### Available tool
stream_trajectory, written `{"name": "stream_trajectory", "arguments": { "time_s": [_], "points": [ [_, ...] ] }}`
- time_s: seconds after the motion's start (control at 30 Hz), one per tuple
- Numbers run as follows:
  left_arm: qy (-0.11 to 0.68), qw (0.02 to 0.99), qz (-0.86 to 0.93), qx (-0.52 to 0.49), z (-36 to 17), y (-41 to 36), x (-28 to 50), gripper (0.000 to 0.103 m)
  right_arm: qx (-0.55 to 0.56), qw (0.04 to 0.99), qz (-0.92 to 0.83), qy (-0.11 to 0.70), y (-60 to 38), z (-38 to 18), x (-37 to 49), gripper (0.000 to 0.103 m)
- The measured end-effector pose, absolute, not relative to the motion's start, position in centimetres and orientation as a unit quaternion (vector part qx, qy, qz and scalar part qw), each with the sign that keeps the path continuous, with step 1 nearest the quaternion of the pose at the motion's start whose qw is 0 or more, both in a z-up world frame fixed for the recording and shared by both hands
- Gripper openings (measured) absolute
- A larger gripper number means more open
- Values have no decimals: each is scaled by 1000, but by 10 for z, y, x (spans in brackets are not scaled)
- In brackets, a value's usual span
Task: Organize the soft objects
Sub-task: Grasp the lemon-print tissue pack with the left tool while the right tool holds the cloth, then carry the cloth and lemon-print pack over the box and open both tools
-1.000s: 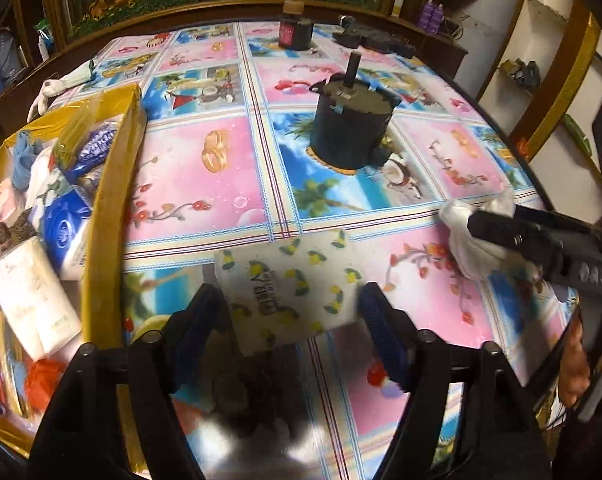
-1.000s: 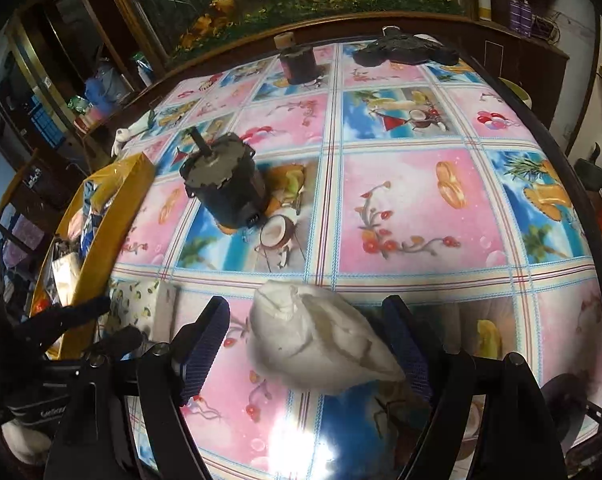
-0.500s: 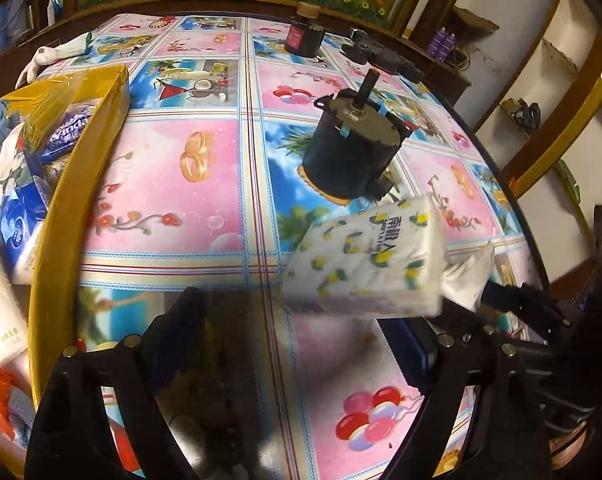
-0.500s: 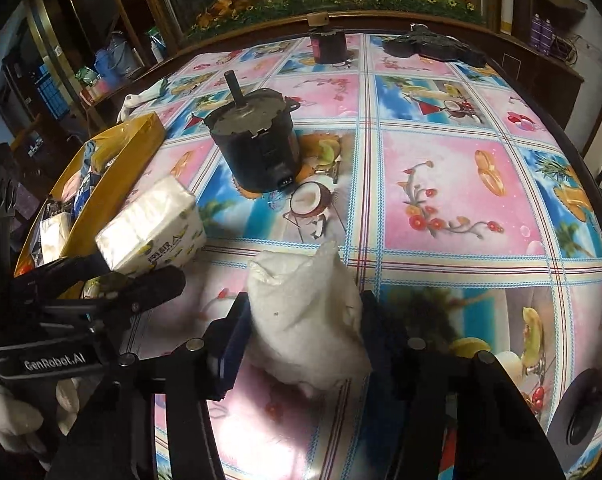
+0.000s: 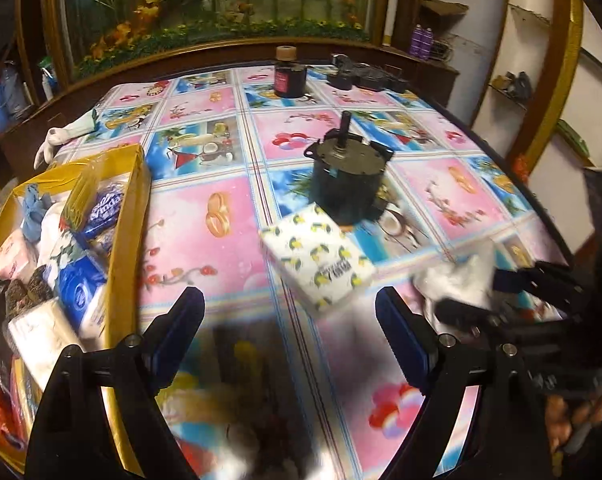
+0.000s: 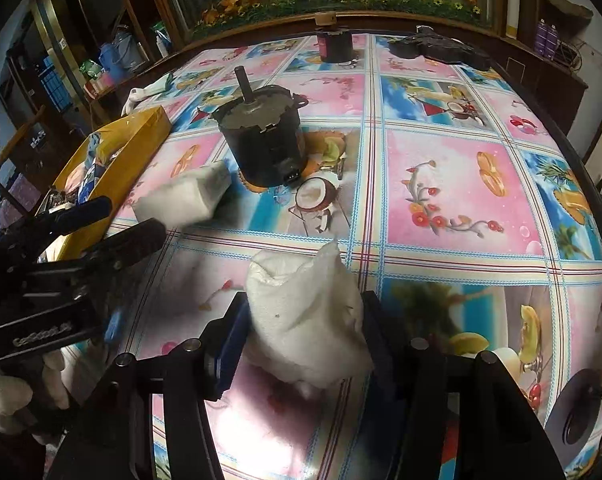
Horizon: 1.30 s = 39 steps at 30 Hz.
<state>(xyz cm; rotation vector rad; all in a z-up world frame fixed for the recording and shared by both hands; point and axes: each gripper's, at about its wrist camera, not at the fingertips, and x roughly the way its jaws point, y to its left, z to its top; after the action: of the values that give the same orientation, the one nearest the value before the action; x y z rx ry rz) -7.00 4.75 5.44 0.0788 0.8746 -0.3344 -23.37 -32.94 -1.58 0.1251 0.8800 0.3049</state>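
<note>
A white tissue pack with a lemon print [image 5: 319, 258] is blurred and tilted just ahead of my open left gripper [image 5: 289, 328], free of the fingers; whether it touches the table I cannot tell. It also shows in the right wrist view [image 6: 185, 198]. My right gripper [image 6: 305, 332] is shut on a crumpled white cloth [image 6: 305, 312], seen also in the left wrist view [image 5: 457, 284]. A yellow box [image 5: 131, 216] with several soft packs stands at the left.
A black motor-like cylinder [image 5: 347, 182] stands mid-table behind the pack. A dark jar [image 5: 289, 76] and black gear [image 5: 365, 76] sit at the far edge. A white glove [image 5: 67, 134] lies at the far left. The round table's edge [image 5: 541, 220] curves at right.
The left gripper let go of the tissue pack, which now lies loose ahead of the open fingers. The right gripper closed on the white cloth and holds it.
</note>
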Motion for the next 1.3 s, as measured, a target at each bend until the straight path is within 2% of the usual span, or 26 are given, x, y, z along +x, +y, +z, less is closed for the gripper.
{"name": "stream_trajectory", "arguments": {
  "time_s": [0.17,0.37,0.43,0.53,0.6,0.67,0.7,0.73,0.77,0.8,0.87,1.07,1.3],
  "points": [
    [435,887,-153,24,58,53,-59,89,66,890,156,424,-332,-19,-235,58],
    [492,865,-103,-11,28,34,-9,89,69,892,157,418,-329,-21,-239,62],
    [492,865,-95,-9,22,22,-2,94,76,891,159,418,-331,-22,-240,62],
    [504,859,-87,26,15,3,4,95,83,891,161,416,-334,-22,-241,62],
    [507,856,-83,55,7,-10,5,103,81,892,160,415,-333,-22,-242,62],
    [504,856,-100,54,4,-12,1,103,76,894,157,412,-331,-22,-243,61],
    [501,858,-104,46,5,-9,-2,98,72,896,154,411,-330,-22,-244,56],
    [494,862,-111,36,8,-6,-4,81,71,897,153,409,-329,-22,-245,42],
    [490,863,-124,26,12,-1,-6,68,72,896,155,409,-329,-22,-245,32],
    [494,858,-137,11,14,4,-7,56,75,895,160,410,-330,-22,-246,31],
    [499,851,-158,-26,19,16,-9,54,81,894,161,410,-332,-22,-247,27],
    [483,853,-186,-71,28,56,-39,53,78,897,155,406,-329,-12,-253,25],
    [432,871,-171,-161,80,137,-85,54,55,905,181,381,-308,23,-267,25]
  ]
}}
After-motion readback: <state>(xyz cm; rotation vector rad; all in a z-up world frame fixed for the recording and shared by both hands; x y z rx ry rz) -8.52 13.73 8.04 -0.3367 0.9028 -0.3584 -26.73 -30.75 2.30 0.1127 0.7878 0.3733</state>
